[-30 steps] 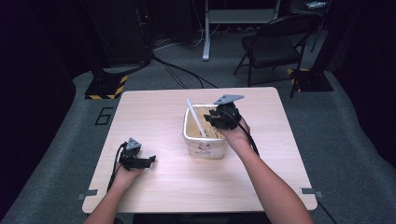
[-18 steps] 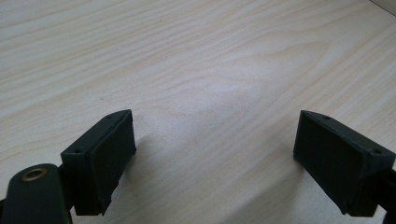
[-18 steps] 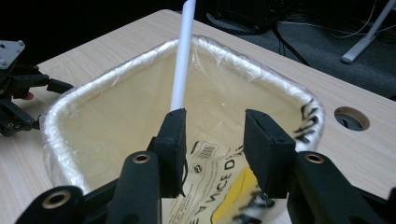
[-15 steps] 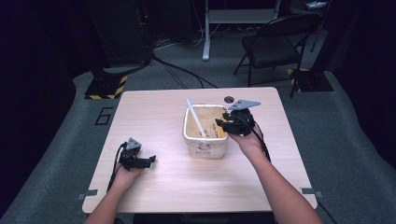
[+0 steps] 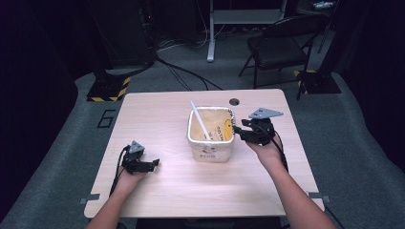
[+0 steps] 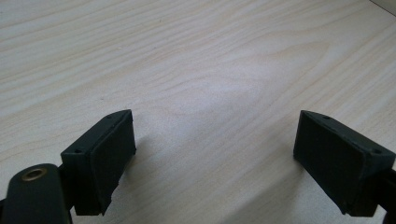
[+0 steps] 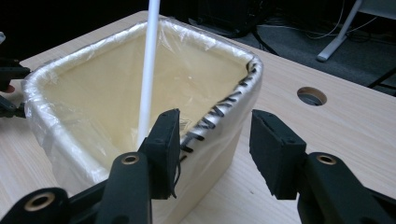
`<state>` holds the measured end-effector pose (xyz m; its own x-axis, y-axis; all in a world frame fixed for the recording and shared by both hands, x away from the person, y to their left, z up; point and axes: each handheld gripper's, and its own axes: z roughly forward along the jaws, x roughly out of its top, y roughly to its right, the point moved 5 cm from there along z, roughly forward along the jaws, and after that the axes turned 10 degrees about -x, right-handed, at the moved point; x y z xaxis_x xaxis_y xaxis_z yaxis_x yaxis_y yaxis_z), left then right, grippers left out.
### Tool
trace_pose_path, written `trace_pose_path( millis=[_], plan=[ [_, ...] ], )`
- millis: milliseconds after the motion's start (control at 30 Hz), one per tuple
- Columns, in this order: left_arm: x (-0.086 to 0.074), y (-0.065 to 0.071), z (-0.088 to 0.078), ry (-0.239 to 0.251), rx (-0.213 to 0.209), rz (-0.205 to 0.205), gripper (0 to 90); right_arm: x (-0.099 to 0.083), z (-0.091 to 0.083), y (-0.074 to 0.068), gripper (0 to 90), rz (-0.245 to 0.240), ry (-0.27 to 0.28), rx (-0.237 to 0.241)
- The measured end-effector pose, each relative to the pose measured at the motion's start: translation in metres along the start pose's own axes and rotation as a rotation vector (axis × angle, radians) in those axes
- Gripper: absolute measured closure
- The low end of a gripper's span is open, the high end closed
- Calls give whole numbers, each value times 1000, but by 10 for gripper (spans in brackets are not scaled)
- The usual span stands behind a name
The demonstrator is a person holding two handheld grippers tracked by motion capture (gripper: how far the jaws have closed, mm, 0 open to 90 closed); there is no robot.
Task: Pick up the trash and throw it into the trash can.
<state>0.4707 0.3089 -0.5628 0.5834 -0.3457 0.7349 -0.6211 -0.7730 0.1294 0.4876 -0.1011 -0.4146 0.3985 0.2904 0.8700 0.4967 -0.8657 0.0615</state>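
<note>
Straddling the bin [image 7: 140, 107] rim — right gripper [image 7: 212, 151] fingers [image 7: 163, 149] parted.

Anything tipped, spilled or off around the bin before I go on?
Nothing spilled or tipped. The lined bin stands upright on the table; a white stick leans inside it. The right claw straddles its rim, one jaw inside, not closed on it.

From above your side you look forward and down over the whole table [image 5: 157, 114]. Your left gripper view skims bare tabletop, very close. Your right gripper view faces the lined bin [image 7: 140, 93] closely; both share the table.
</note>
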Motion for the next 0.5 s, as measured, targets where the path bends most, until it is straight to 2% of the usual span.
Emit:
trace_pose_path(
  millis=[267, 500],
  plan=[
    [0, 0, 0, 4, 0, -4, 124, -11, -10, 11, 520, 13, 15, -23],
    [0, 0, 0, 4, 0, -3, 124, -28, -16, 20, 518, 31, 14, -53]
  ],
)
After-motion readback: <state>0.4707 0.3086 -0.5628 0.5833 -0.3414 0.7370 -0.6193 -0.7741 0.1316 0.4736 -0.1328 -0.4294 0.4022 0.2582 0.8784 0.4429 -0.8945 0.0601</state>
